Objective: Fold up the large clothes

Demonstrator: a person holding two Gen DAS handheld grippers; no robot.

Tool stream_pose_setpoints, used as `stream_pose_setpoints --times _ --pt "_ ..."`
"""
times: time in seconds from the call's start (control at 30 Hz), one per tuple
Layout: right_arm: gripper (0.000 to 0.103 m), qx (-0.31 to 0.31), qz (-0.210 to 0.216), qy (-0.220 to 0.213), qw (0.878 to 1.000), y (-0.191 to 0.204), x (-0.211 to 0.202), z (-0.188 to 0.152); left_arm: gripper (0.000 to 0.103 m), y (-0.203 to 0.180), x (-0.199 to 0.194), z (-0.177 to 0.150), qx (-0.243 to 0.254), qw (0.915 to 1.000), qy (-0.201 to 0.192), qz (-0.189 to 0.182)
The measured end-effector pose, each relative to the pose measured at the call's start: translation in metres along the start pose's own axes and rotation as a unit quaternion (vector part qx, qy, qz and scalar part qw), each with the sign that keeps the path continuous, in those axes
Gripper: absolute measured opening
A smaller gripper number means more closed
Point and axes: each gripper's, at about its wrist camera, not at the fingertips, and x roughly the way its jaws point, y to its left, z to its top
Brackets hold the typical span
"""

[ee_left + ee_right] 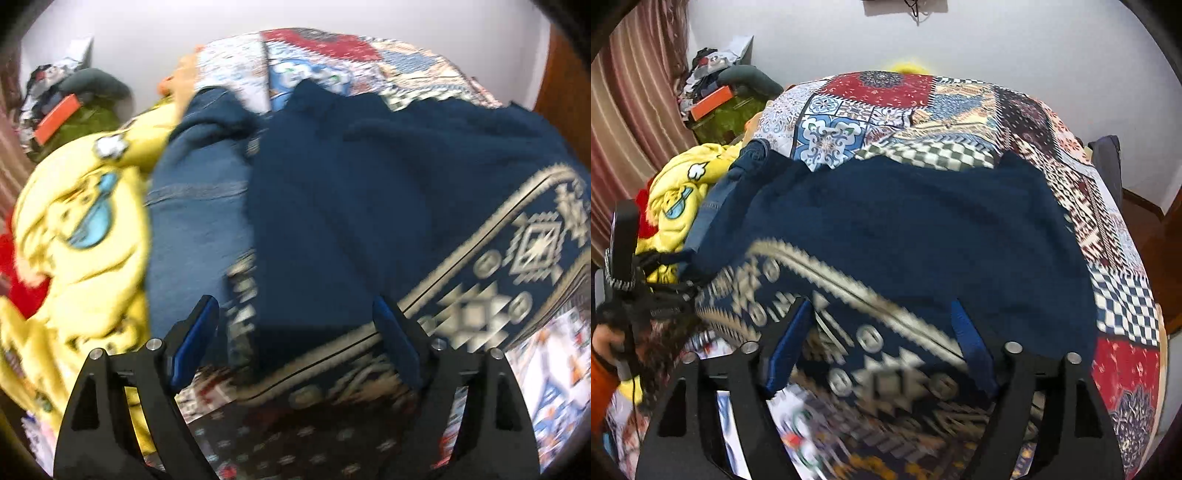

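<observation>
Fingers spread wide on both our left gripper point(293, 319) and right gripper point(882, 325), grasping nothing. Navy patterned garment point(905, 229) lies straight ahead under both, long axis across the bed point(1123, 295); we judge neither hand nearer. Jeans point(195, 206) and yellow blanket point(81, 229) sit at the left edge.

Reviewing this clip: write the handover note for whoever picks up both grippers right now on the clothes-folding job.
Left gripper: open, holding nothing, over the near left part of the navy patterned garment.
Right gripper: open, holding nothing, over the garment's cream-patterned border.
Things: the navy garment lies spread on the patchwork bedspread. Blue jeans lie along its left edge; a yellow printed cloth is heaped further left.
Done: the garment looks laid out; how many folds are in is unclear, as both views are blurred.
Left: grasp the near edge and fold, then the jeans and the yellow cloth.
</observation>
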Motion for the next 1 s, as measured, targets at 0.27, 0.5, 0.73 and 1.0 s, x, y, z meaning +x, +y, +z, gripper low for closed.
stream_pose_setpoints --times 0.27,0.5,0.73,1.0 --pt "0.074 0.082 -0.055 0.028 0.995 -0.065 -0.024 -0.037 0.085 0.058 -0.034 -0.024 -0.082 0.9956 0.000 0.044" --pt "0.074 0.095 -0.090 0.007 0.991 -0.070 -0.062 -0.053 0.085 0.084 -0.068 -0.036 -0.217 0.9712 -0.018 -0.098" --pt "0.074 0.082 -0.083 -0.023 0.993 -0.060 -0.087 -0.057 0.085 0.047 -0.035 -0.040 -0.268 0.9309 0.034 -0.246" --pt "0.074 0.052 -0.081 -0.028 0.995 -0.052 -0.084 -0.051 0.080 0.031 0.005 -0.033 -0.336 0.8817 0.035 -0.329"
